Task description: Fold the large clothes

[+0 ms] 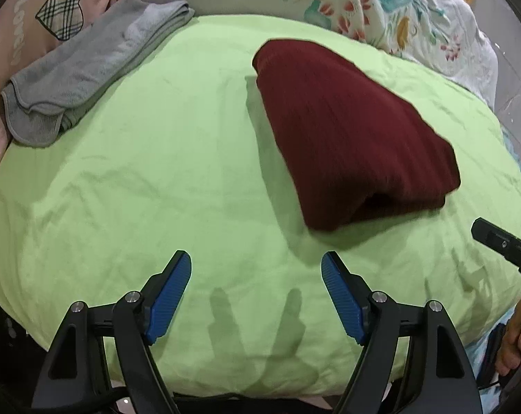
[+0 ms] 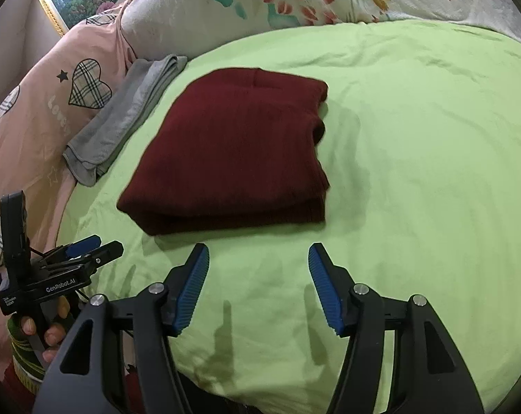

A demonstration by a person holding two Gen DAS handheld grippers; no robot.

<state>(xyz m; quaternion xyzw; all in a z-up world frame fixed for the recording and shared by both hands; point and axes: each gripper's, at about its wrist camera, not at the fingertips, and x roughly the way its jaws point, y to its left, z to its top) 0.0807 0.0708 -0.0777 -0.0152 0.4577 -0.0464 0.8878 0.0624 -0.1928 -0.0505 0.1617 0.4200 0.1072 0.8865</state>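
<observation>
A dark red knitted garment [image 1: 343, 131] lies folded into a thick rectangle on the light green sheet [image 1: 157, 189]; it also shows in the right wrist view [image 2: 236, 151]. My left gripper [image 1: 257, 265] is open and empty, hovering over the sheet short of the garment's near left corner. My right gripper [image 2: 258, 258] is open and empty, just in front of the garment's near edge. The left gripper also appears at the lower left of the right wrist view [image 2: 91, 245], held in a hand.
A folded grey towel [image 1: 88, 69] lies at the sheet's far left, against a pink pillow [image 1: 36, 17] with a plaid heart. A floral quilt [image 1: 381, 10] lies bunched along the far side. The right gripper's body [image 1: 505, 245] shows at the right edge.
</observation>
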